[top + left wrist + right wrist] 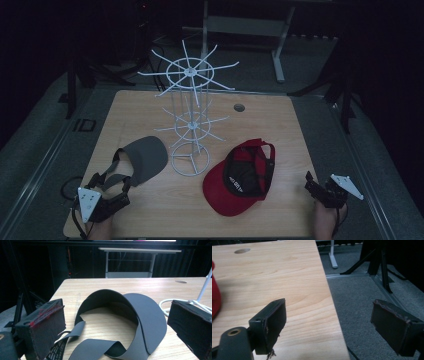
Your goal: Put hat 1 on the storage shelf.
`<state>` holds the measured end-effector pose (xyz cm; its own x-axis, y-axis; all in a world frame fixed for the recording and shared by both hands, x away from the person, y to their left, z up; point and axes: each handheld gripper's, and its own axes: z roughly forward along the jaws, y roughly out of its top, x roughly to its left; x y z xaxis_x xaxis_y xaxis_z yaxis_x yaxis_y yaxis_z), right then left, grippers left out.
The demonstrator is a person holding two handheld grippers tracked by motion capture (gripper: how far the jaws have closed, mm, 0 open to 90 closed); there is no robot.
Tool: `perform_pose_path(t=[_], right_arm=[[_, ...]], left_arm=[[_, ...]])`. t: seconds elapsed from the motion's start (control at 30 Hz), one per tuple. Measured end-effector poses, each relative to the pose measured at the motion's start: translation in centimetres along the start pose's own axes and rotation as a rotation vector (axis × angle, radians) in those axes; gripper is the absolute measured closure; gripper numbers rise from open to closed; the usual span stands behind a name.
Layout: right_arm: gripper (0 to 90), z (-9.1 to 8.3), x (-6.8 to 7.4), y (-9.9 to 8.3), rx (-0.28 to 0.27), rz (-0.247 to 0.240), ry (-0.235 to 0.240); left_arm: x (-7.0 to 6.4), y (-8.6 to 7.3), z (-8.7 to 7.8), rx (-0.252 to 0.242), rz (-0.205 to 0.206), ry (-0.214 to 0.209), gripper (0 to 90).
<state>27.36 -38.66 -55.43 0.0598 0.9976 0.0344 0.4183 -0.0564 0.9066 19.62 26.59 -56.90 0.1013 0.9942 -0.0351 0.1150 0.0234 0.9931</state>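
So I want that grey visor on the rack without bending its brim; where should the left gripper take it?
Probably by the strap of the grey visor, not the brim. The strap lies loose on the table nearest the left gripper, whose open jaws already face it in the left gripper view. Come in low from the person's side and pinch the flat band; the curved brim stands farther back, toward the white rack.

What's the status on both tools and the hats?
Left tool open, at grey visor. Right tool open, straddling table edge. Red cap upside down beside white rack.
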Motion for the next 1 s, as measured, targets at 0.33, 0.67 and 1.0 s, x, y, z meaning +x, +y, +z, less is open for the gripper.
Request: perform_pose_path(t=[0.33,0.67,1.0], right_arm=[[11.4,-2.0,1.4,1.6,0.046,-0.037,0.09],[13.1,-4.1,5.4,3.4,0.036,-0.057,0.292],[13.0,-3.4,10.7,3.8,0.141,-0.114,0.439]], left_arm=[[-0.2,0.1,-0.2,0.013,-0.004,-0.02,1.9],[-0.1,0.3,-0.4,0.012,-0.018,-0.037,1.8],[-0.3,0.5,-0.5,0.006,-0.025,-0.051,1.8]])
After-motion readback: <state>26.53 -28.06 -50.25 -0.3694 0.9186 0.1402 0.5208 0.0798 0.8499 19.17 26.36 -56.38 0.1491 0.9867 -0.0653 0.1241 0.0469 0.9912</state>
